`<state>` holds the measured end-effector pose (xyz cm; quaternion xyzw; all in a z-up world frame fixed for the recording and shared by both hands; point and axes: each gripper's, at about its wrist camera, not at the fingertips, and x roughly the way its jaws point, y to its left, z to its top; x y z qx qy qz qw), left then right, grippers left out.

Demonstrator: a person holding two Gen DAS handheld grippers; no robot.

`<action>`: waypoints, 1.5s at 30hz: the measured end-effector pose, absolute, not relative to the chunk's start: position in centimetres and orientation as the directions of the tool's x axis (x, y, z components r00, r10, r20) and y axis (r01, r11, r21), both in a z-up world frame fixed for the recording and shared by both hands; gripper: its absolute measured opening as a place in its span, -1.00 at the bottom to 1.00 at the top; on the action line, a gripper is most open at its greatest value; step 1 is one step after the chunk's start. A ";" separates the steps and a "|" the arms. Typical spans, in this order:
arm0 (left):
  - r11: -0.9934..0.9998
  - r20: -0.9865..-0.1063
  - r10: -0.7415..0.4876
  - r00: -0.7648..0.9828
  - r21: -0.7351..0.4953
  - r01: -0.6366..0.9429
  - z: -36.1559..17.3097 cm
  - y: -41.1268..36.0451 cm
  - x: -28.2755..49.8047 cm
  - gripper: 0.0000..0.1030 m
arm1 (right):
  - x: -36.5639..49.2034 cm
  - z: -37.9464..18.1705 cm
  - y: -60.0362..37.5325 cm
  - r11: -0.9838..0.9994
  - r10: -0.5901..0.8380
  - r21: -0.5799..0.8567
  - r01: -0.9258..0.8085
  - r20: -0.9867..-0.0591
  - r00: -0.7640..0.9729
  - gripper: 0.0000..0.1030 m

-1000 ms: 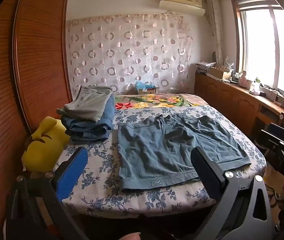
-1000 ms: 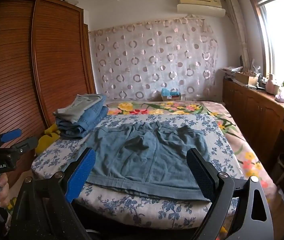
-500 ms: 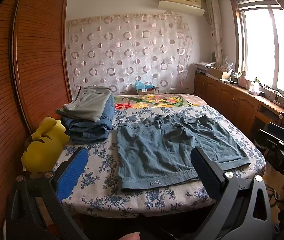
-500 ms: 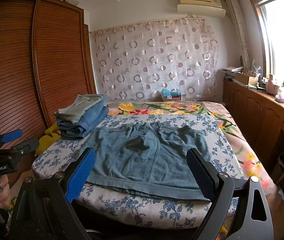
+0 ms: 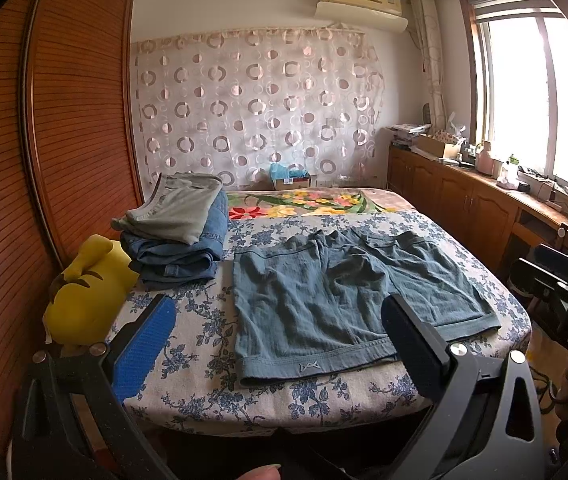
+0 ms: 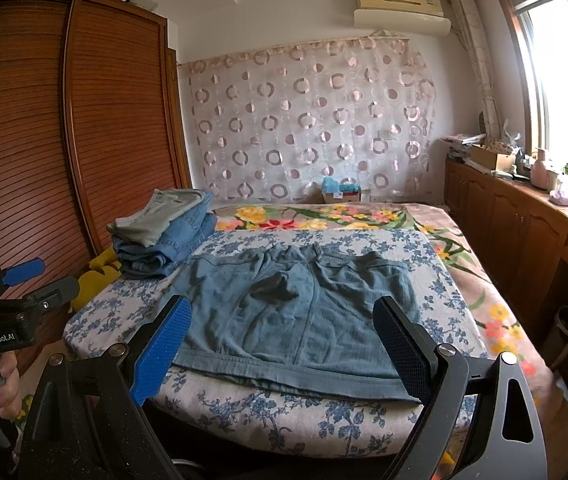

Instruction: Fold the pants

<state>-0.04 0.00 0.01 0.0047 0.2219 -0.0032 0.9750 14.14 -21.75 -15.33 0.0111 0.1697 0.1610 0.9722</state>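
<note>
From where I stand, the folding of this pair has not begun: the blue-grey shorts lie spread flat on the bed, waistband toward the far wall, both leg hems near the front edge, one leg hem reaching close to the right-hand edge of the mattress. There are a few wrinkles around the crotch, and no fold is in the cloth yet. To the left of them a stack of folded pants sits near the wardrobe side, touching a yellow plush toy, so I judge some garments are already done and this one is next. The left gripper hovers short of the bed's front edge with its fingers spread wide, holding nothing and touching nothing. The right gripper hangs likewise before the near hem, fingers wide apart and empty, clear of the cloth. Everything remains: seizing the cloth, laying one leg over the other, then folding it shorter.
</note>
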 end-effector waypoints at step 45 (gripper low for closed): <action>1.000 -0.425 -0.006 0.905 0.012 0.012 0.8 -0.6 -0.1 0.99 | 13.7 -15.2 -22.0 0.948 0.318 0.077 -0.310 -0.322 0.892 0.80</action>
